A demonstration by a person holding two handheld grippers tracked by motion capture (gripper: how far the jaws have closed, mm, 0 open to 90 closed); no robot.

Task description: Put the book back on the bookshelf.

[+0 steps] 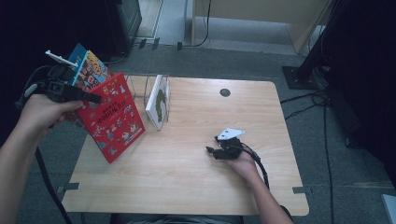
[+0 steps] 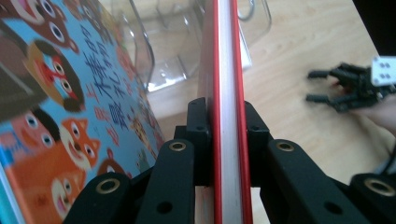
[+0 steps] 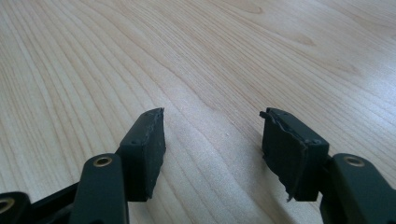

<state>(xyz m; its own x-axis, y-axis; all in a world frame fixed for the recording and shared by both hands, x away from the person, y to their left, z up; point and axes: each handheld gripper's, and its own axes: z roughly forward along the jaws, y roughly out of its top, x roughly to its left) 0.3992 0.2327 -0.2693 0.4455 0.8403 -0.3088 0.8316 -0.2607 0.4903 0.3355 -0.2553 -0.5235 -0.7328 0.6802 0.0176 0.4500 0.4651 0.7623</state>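
From the high view, the left tool is raised over the left edge of the worktop with a red picture book clamped in it. The book hangs tilted, its lower corner close to the wood or on it; I cannot tell which. A blue picture book stands just behind it. Close by sits a clear wire-and-plastic book rack with a white book leaning in one slot. The right tool rests low near the worktop's middle, well apart from the books. The risk here, I judge, is that the tilted red book swings in the grip and knocks the rack or the white book.

In the left gripper view, both jaws press flat on the red book's covers near one edge, so the hold is narrow. The blue book lies against the left side and the clear rack is straight ahead. A grip this near the edge could let the book pivot or slip, and the slot could be missed.

In the right gripper view, the right tool stands wide open over bare wood, holding nothing. It steadies nothing, so the rack could slide if nudged.
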